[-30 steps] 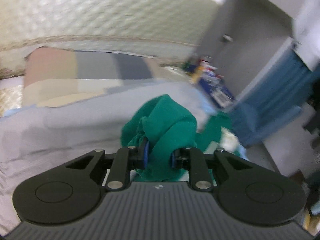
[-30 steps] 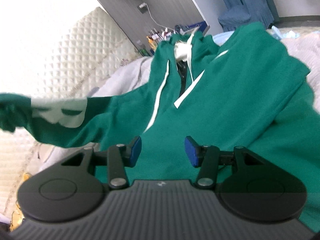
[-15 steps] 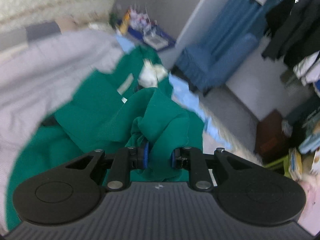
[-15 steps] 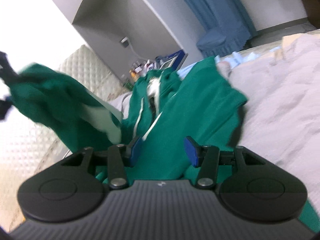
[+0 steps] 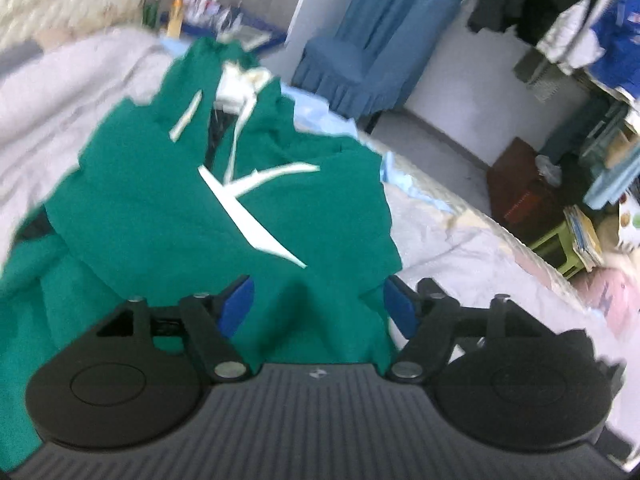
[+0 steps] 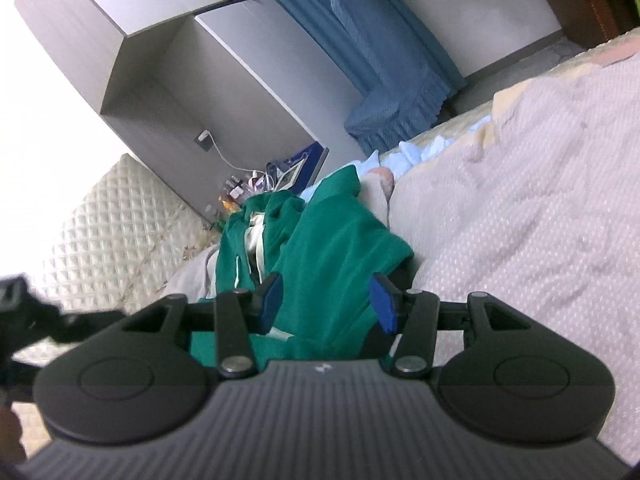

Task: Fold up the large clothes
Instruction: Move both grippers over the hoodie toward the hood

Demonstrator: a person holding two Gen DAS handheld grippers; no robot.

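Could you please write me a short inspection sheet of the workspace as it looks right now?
Surface: bed with a pale grey textured bedspread, rumpled.
Job's things: green hooded sweatshirt with white stripes lies on the bedspread, a sleeve folded across its front.
Clutter: light blue cloth by the sweatshirt's far edge.
Grippers: left gripper jaws opening, green cloth between the fingers, not pinched; right gripper open over the sweatshirt.
Cables: white charger lead at a wall socket.
Surroundings: blue covered armchair, quilted cream headboard, crowded bedside shelf.
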